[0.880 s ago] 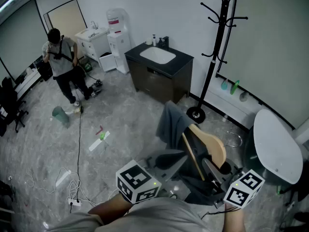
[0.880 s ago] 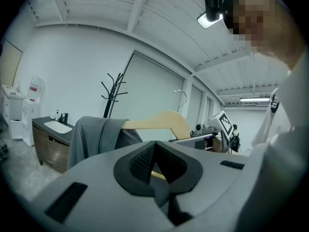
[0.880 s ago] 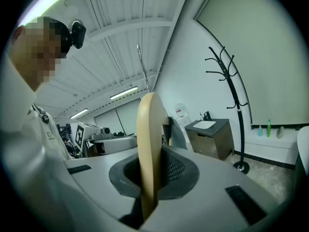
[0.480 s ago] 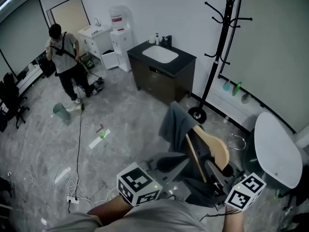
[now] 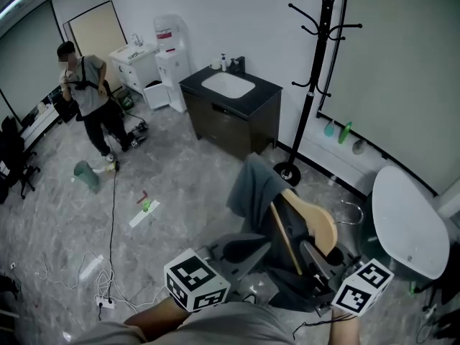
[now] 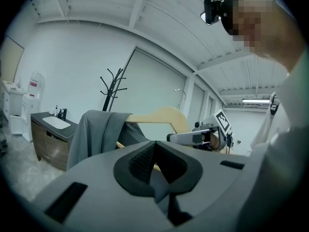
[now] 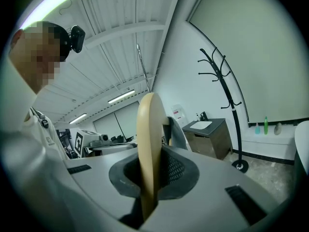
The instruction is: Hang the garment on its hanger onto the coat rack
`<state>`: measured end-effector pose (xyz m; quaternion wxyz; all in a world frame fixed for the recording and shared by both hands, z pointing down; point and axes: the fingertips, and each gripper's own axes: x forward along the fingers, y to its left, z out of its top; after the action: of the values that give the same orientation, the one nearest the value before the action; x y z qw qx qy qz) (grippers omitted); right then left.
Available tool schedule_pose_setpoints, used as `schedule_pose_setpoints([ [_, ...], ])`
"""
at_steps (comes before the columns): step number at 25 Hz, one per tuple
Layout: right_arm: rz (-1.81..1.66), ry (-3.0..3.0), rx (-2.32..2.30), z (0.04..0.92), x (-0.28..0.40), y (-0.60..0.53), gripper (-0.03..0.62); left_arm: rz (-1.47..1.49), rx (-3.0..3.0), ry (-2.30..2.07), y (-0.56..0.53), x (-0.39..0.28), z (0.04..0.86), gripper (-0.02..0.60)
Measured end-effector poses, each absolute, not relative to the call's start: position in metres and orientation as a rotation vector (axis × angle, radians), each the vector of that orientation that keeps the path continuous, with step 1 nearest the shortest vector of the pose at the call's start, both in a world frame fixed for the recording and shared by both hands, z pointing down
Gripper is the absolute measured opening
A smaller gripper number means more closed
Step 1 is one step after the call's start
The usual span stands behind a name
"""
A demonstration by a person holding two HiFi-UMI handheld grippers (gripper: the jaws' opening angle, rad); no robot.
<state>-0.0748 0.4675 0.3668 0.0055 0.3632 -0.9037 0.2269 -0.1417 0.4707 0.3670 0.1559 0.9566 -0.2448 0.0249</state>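
A grey garment [image 5: 251,187] hangs over one end of a wooden hanger [image 5: 314,223], held low in front of me. My right gripper [image 5: 321,256] is shut on the hanger's wooden body [image 7: 148,144], and the metal hook [image 7: 143,66] rises above it. In the left gripper view my left gripper [image 6: 157,170] is shut on a fold of the garment [image 6: 99,129] under the hanger [image 6: 159,116]. The black coat rack [image 5: 316,70] stands ahead at the right by the wall, apart from the hanger. It also shows as the coat rack [image 7: 227,88] in the right gripper view.
A black vanity with a sink [image 5: 230,99] stands left of the rack's base [image 5: 287,172]. At my right is a white round table [image 5: 406,218]. A person [image 5: 85,103] stands far back left, and cables [image 5: 100,279] lie on the floor. Small bottles [image 5: 345,131] sit on the wall ledge.
The view has swung a little, so the rack and vanity sit further left in the picture. The person in the background has stepped left. Both grippers keep their hold.
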Motion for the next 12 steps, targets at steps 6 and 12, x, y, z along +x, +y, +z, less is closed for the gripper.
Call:
schedule_pose_setpoints([
  [6, 0.694, -2.838, 1.139, 0.362, -0.042, 0.455, 0.028, 0.09, 2.739, -0.689, 0.461, -0.105, 0.368, 0.005],
  [12, 0.657, -2.835, 1.166, 0.356, -0.023, 0.428, 0.026, 0.084, 2.754, -0.651, 0.433, -0.087, 0.368, 0.005],
])
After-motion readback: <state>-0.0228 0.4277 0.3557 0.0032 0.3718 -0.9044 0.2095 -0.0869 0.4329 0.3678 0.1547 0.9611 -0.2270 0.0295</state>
